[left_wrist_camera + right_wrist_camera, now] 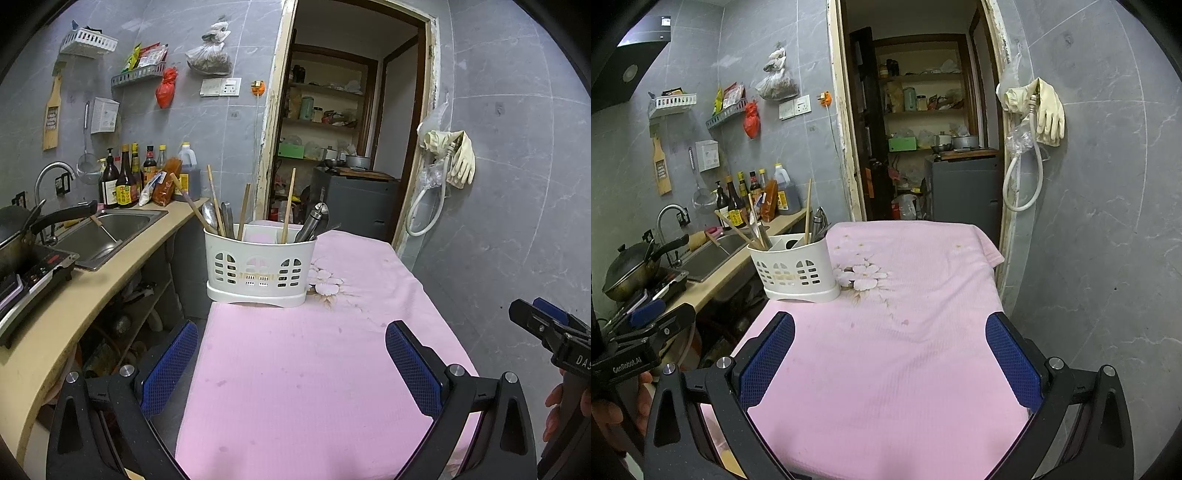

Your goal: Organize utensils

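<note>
1. My left gripper (pixel 291 360) is spread wide with nothing between its blue pads, hovering over the near part of the pink-clothed desk (pixel 306 387), short of the white utensil holder (pixel 260 267).
2. My right gripper (pixel 890 352) is likewise wide open and empty, above the same cloth, with the holder ahead of it and to its left.
3. The utensil holder stands upright at the far left edge of the desk, beside the flower print (pixel 862 277) on the cloth. Its long side runs across the left wrist view, its slotted front toward me.
4. It is split into compartments. In the left one, wooden chopsticks (pixel 215 199) and a metal spoon (pixel 209 216) stand handle-down or bowl-up; I cannot tell which for all of them. They lean outward to the left.
5. One lone chopstick (pixel 289 205) rises nearly vertical from the middle-right, its long axis pointing straight up.
6. In the right compartment, metal-handled utensils (pixel 314 219) tilt up and to the right.
7. To the left of the holder runs the kitchen counter with a sink (pixel 110 229) and a row of sauce bottles (pixel 125 177).
8. Beyond the holder, an open doorway (pixel 340 122) shows storage shelves.
</note>
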A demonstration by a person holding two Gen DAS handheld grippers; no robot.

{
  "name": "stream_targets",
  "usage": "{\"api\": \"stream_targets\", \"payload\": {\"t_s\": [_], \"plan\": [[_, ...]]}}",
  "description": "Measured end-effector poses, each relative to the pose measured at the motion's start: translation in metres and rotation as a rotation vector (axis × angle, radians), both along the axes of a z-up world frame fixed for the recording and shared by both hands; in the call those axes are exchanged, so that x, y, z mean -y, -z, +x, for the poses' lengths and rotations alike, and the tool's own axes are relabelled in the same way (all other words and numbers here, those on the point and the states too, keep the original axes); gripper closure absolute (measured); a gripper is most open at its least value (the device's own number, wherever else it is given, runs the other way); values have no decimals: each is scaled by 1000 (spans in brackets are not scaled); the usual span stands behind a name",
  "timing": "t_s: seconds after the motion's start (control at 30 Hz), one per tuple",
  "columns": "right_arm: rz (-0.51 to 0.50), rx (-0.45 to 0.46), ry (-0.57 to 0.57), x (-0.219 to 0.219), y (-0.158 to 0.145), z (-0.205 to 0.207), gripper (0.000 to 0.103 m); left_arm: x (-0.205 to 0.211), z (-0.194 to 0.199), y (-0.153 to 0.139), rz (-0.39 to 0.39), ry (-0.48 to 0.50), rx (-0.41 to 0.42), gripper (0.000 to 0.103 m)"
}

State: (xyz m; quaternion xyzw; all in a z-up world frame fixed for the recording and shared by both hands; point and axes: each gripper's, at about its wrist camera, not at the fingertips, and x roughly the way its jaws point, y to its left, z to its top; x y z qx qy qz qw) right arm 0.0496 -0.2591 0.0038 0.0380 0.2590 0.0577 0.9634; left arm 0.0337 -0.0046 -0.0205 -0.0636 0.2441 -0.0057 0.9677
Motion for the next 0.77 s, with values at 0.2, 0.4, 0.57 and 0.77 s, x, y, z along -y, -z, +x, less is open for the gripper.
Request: {"api": "stream_targets", "payload": {"t_s": [0.2,0.4,0.57,0.77], "plan": [[3,-2,-3,2,1,2,1,1,3,-1,-19,1,-5,1],[5,-4,0,3,2,4,1,4,7,-2,-29,-1,-19,1],[15,-7,1,4,4,8,1,11,11,-4,7,2,-21,1],[17,-4,-8,2,6,12,1,17,13,-7,20,4,-26,1]]}}
